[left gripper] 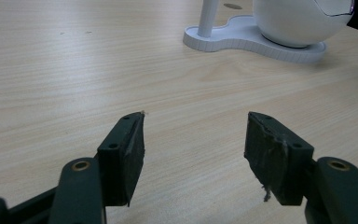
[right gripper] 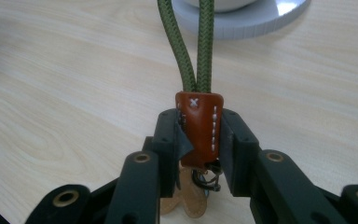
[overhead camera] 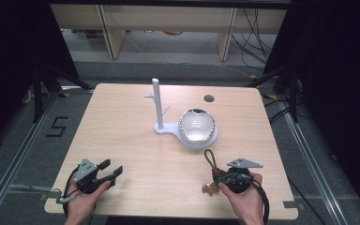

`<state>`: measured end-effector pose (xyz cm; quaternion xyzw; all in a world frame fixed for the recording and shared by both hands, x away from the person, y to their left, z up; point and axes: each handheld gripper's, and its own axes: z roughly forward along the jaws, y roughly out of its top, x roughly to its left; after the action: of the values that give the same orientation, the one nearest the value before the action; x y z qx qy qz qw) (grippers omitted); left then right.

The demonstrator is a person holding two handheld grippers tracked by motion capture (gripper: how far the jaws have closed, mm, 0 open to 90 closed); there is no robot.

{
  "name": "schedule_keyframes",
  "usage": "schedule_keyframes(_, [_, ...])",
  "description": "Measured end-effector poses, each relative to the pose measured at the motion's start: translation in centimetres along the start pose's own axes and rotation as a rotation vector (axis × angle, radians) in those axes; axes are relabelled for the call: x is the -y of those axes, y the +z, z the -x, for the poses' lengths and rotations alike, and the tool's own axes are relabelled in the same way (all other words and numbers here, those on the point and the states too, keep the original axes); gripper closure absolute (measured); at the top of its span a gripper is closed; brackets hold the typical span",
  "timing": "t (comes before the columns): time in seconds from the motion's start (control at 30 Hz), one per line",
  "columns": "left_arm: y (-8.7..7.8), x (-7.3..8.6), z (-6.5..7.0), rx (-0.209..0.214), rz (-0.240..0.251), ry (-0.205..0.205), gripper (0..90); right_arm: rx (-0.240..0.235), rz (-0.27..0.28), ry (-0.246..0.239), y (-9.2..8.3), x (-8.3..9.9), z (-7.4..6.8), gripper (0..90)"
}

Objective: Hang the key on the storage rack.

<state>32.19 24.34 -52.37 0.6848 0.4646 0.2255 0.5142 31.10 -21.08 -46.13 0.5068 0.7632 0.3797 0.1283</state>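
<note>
A key fob made of a green cord loop [overhead camera: 210,157] with a brown leather sleeve [right gripper: 199,126] lies near the table's front right. My right gripper [right gripper: 199,137] is shut on the leather sleeve, and the cord [right gripper: 205,46] runs away from the jaws toward the white stand. A tan leather tag [overhead camera: 209,189] and a metal ring hang below the sleeve. In the high view my right gripper [overhead camera: 218,177] sits by the front edge. My left gripper [overhead camera: 112,167] rests at the front left, open and with nothing between its pads [left gripper: 135,154].
A white stand [overhead camera: 166,127] with an upright post [overhead camera: 157,101] and small side pegs sits mid-table. A round white bowl [overhead camera: 196,125] rests on its base [left gripper: 242,39]. A cable hole [overhead camera: 209,98] lies at the back right of the wooden table [overhead camera: 122,140].
</note>
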Motion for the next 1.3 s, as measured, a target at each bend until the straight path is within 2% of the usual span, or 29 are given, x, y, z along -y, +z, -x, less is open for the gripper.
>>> schedule_keyframes(0.07, [-0.1, 0.0, 0.0, -0.009, -0.008, 0.001, 37.2, 0.014, 0.003, 0.007, -0.2, 0.0, -0.1, 71.0])
schedule_keyframes(0.1, [0.0, 0.0, 0.0, -0.001, 0.0, -0.001, 37.2, -0.009, 0.036, 0.007, -0.1, 0.2, -0.1, 71.0])
schedule_keyframes(0.17, [0.0, 0.0, 0.0, -0.002, 0.001, 0.001, 37.2, -0.016, 0.05, 0.024, -0.1, 0.2, -0.2, 71.0])
schedule_keyframes(0.23, [0.0, 0.0, 0.0, -0.002, 0.0, 0.002, 37.2, -0.003, 0.06, 0.021, -0.1, 0.3, -0.4, 71.0])
schedule_keyframes(0.27, [0.0, 0.0, 0.0, -0.002, 0.0, 0.001, 37.2, -0.008, 0.089, -0.018, -0.1, 0.4, -0.1, 71.0])
schedule_keyframes(0.3, [0.0, 0.0, 0.0, -0.003, 0.001, 0.001, 37.2, -0.011, 0.086, 0.012, -0.4, 0.4, -0.4, 71.0])
schedule_keyframes(0.33, [0.0, 0.0, 0.0, -0.003, 0.001, 0.001, 37.2, -0.013, 0.111, -0.017, -0.3, 0.4, -0.2, 71.0])
schedule_keyframes(0.37, [0.0, 0.0, 0.0, -0.004, 0.0, 0.004, 37.2, -0.036, 0.132, -0.015, -0.3, 0.5, -0.2, 71.0])
schedule_keyframes(0.4, [0.0, 0.0, 0.0, -0.004, 0.0, 0.004, 37.2, -0.036, 0.132, -0.015, -0.3, 0.5, -0.2, 71.0])
schedule_keyframes(0.43, [0.0, 0.0, 0.0, -0.004, -0.001, 0.005, 37.2, -0.031, 0.164, -0.033, -0.2, 0.6, -0.2, 71.0])
schedule_keyframes(0.47, [0.0, 0.0, 0.0, -0.004, -0.002, 0.007, 37.2, -0.035, 0.171, -0.01, -0.3, 0.7, -0.5, 71.0])
schedule_keyframes(0.53, [0.0, 0.0, 0.0, -0.004, -0.002, 0.005, 37.2, -0.041, 0.18, -0.009, -0.4, 0.7, -0.5, 71.0])
schedule_keyframes(0.57, [0.0, 0.0, 0.0, -0.003, -0.001, 0.002, 37.2, -0.046, 0.199, -0.038, -0.3, 0.7, -0.3, 71.0])
schedule_keyframes(0.67, [0.0, 0.0, 0.0, -0.002, -0.001, 0.0, 37.2, -0.042, 0.221, -0.051, -0.3, 0.8, -0.3, 71.0])
schedule_keyframes(0.73, [0.0, 0.0, 0.1, -0.011, -0.008, 0.003, 37.2, -0.037, 0.256, -0.073, -0.3, 0.9, -0.4, 71.0])
schedule_keyframes(0.8, [-0.1, -0.1, 0.1, -0.016, -0.015, 0.005, 37.2, -0.042, 0.259, -0.06, -0.5, 0.9, -0.5, 71.0])
schedule_keyframes(0.83, [-0.1, 0.0, 0.1, -0.012, -0.011, 0.003, 37.2, -0.062, 0.277, -0.07, -0.5, 0.9, -0.4, 71.1])
schedule_keyframes(0.87, [-0.1, 0.0, 0.1, -0.012, -0.011, 0.003, 37.2, -0.051, 0.3, -0.068, -0.5, 0.9, -0.5, 71.0])
schedule_keyframes(0.93, [-0.1, 0.0, 0.1, -0.014, -0.012, 0.004, 37.2, -0.035, 0.314, -0.101, -0.7, 0.9, -0.3, 71.0])
schedule_keyframes(0.97, [-0.1, 0.0, 0.1, -0.014, -0.012, 0.004, 37.2, -0.057, 0.319, -0.083, -0.7, 0.9, -0.4, 71.0])
schedule_keyframes(1.0, [-0.1, 0.0, 0.1, -0.014, -0.011, 0.005, 37.2, -0.057, 0.319, -0.083, -0.7, 0.9, -0.4, 71.0])
schedule_keyframes(1.03, [-0.1, 0.0, 0.1, -0.014, -0.011, 0.005, 37.2, -0.041, 0.343, -0.087, -0.7, 0.8, -0.5, 71.0])
schedule_keyframes(1.17, [-0.1, 0.0, 0.1, -0.014, -0.012, 0.007, 37.2, -0.046, 0.365, -0.095, -0.8, 0.8, -0.6, 71.0])
schedule_keyframes(1.2, [-0.1, 0.0, 0.1, -0.014, -0.012, 0.008, 37.2, -0.056, 0.372, -0.066, -0.9, 0.8, -0.9, 71.1])
schedule_keyframes(1.23, [-0.1, 0.0, 0.1, -0.013, -0.012, 0.008, 37.2, -0.041, 0.377, -0.096, -1.0, 0.7, -0.7, 71.1])
schedule_keyframes(1.27, [-0.1, 0.0, 0.1, -0.013, -0.012, 0.008, 37.2, -0.041, 0.377, -0.096, -1.0, 0.7, -0.7, 71.1])
schedule_keyframes(1.3, [-0.1, 0.0, 0.1, -0.013, -0.012, 0.009, 37.2, -0.04, 0.395, -0.118, -1.1, 0.5, -0.7, 71.1])
